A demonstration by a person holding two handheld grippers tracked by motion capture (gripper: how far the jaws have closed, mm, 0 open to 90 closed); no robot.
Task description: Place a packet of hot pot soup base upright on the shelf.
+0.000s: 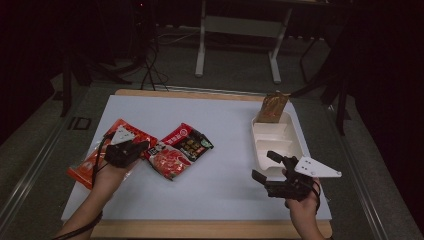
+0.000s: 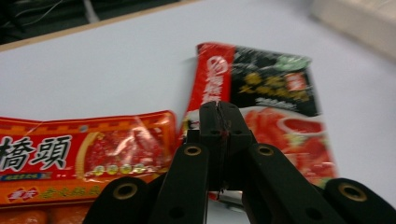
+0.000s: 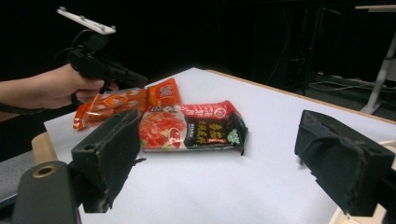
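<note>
A red and black food packet [image 1: 180, 150] [image 2: 275, 102] [image 3: 191, 128] lies flat left of the table's centre. An orange-red sausage packet [image 1: 82, 170] [image 2: 84, 154] [image 3: 116, 102] lies just to its left, partly under the person's left hand. My left gripper [image 1: 145, 146] [image 2: 219, 112] [image 3: 140, 80] is shut, its tips over the gap where the two packets meet, with nothing visibly held. My right gripper [image 1: 267, 166] [image 3: 224, 154] is wide open and empty beside the near end of a white compartment tray [image 1: 296, 145]. A brown packet [image 1: 272, 107] leans in the tray's far end.
The white table top [image 1: 220, 195] has a wooden edge [image 1: 200, 230] along the front. Bare surface lies between the packets and the tray. The legs of a pale desk frame [image 1: 200, 50] stand on the floor behind, amid dark surroundings.
</note>
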